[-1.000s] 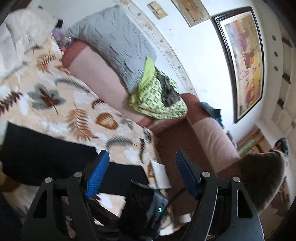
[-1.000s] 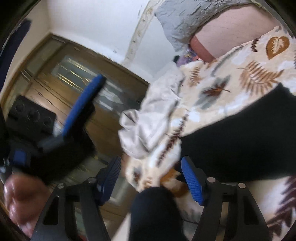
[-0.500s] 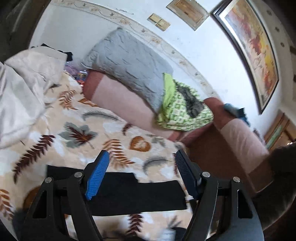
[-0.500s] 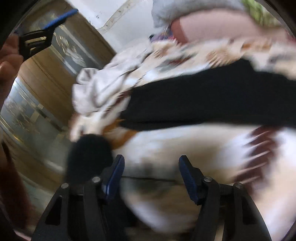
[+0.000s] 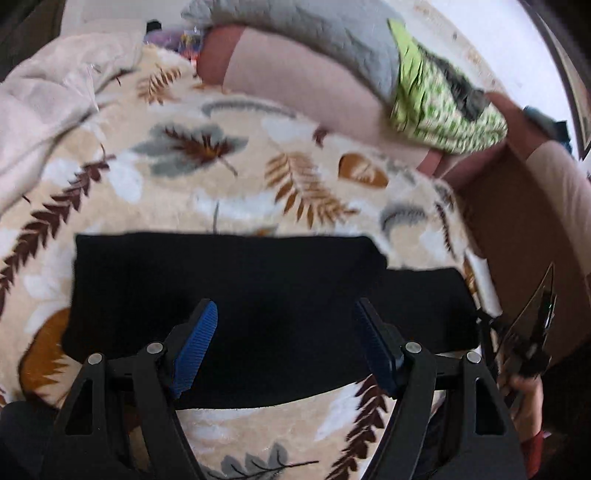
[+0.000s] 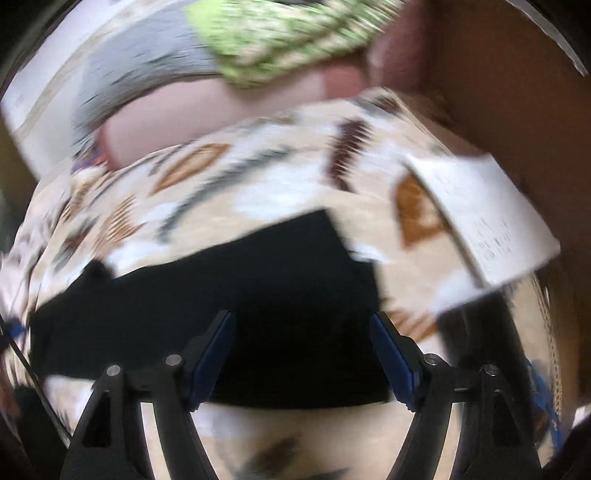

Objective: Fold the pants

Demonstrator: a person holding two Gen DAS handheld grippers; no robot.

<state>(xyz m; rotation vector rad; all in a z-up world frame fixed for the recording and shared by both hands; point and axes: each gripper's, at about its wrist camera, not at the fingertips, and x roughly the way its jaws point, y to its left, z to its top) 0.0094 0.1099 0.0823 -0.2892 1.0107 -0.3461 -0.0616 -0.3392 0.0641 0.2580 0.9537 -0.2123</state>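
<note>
Black pants [image 5: 236,295] lie flat across a cream leaf-print blanket [image 5: 229,166]. My left gripper [image 5: 286,332] hangs over their middle, open, nothing between its blue pads. In the right wrist view, which is blurred, the pants [image 6: 229,314] end near the picture's centre. My right gripper [image 6: 303,347] is over that end, its jaws opening, with nothing pressed between them. The right gripper [image 5: 532,332] and the hand holding it show at the right edge of the left wrist view.
A pink bolster [image 5: 303,81], a grey pillow [image 5: 325,33] and a green patterned cloth [image 5: 443,107] line the far side. A crumpled pale sheet [image 5: 48,96] lies far left. A white paper [image 6: 484,218] rests by the blanket's right edge. A brown surface [image 5: 524,229] lies beyond.
Both grippers have swung down toward the pants. The left now looks down on their middle. The right has swept from the left end of the pants to the right end.
</note>
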